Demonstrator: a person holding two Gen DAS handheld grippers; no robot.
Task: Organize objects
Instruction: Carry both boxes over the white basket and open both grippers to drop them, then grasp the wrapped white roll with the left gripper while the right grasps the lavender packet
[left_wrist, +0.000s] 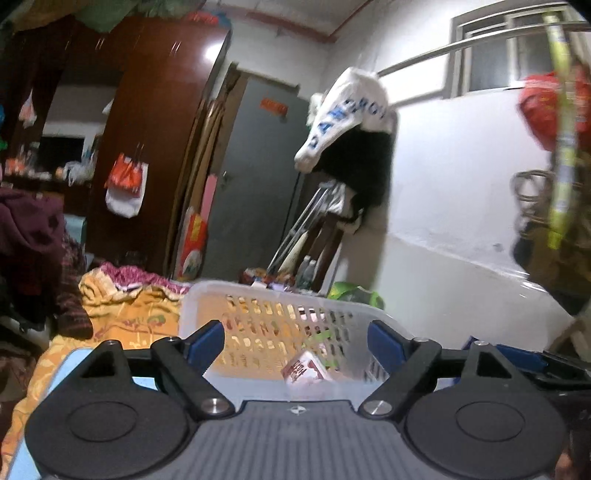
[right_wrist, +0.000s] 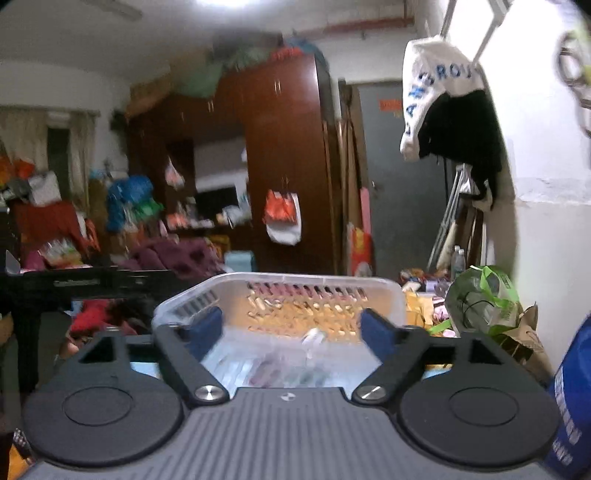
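A white slotted plastic basket (left_wrist: 280, 295) sits just ahead of both grippers, on an orange patterned bedspread. It also shows in the right wrist view (right_wrist: 384, 291). Inside it lies a small red and white carton (left_wrist: 304, 371) and other blurred packets (right_wrist: 280, 369). My left gripper (left_wrist: 297, 338) is open and empty, its blue pads spread over the basket's near side. My right gripper (right_wrist: 291, 328) is open and empty too, held over the basket's near rim.
An orange bedspread (left_wrist: 122, 314) with heaped clothes lies to the left. A green plastic bag (right_wrist: 480, 295) and a brown paper bag (right_wrist: 524, 343) sit right of the basket. A dark wardrobe (right_wrist: 288, 155) and grey door (left_wrist: 251, 177) stand behind. A white wall (left_wrist: 461, 221) is close on the right.
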